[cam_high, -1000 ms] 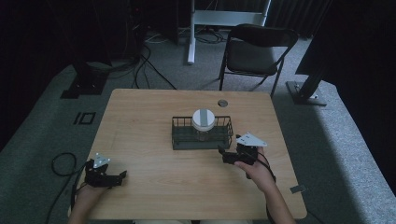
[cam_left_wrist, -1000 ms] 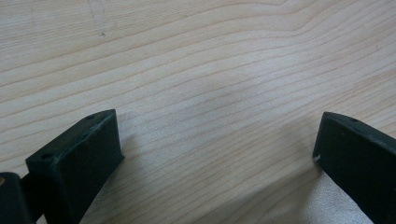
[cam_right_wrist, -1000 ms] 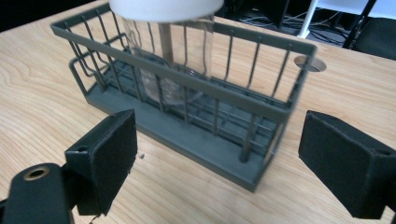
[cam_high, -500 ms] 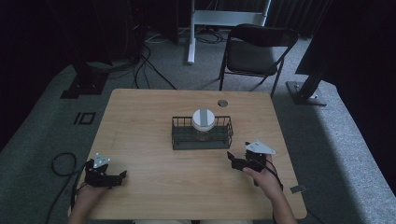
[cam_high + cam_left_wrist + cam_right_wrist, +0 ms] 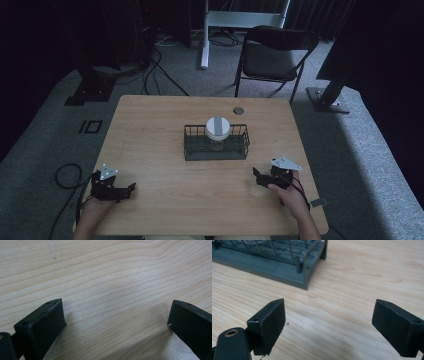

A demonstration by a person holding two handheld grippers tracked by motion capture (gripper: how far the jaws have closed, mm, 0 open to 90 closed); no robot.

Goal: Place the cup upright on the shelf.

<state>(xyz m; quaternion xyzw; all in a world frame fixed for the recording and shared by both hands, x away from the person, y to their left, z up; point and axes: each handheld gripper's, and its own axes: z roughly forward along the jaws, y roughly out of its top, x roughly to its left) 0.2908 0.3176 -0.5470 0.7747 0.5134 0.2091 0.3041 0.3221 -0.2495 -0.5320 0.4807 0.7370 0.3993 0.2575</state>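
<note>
From above, your room looks dim, nearly black at the edges, with the bench (image 5: 165, 130) the brightest area. Up close, both claw cameras give you evenly lit, sharp wood grain, soft shadows beneath the jaws, which blur slightly.

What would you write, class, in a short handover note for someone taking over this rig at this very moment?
Left gripper: open, empty, low over the table's near left corner.
Right gripper: open, empty, near the table's right edge, pointing toward the wire basket but apart from it.
Things: the basket sits mid-table; a jar with a white lid stands upright inside it, near the middle.
Done: the jar is already in the basket and nothing is held.
Left: judging by this, perhaps nothing, unless the jar must come out again; confirm before moving.
</note>
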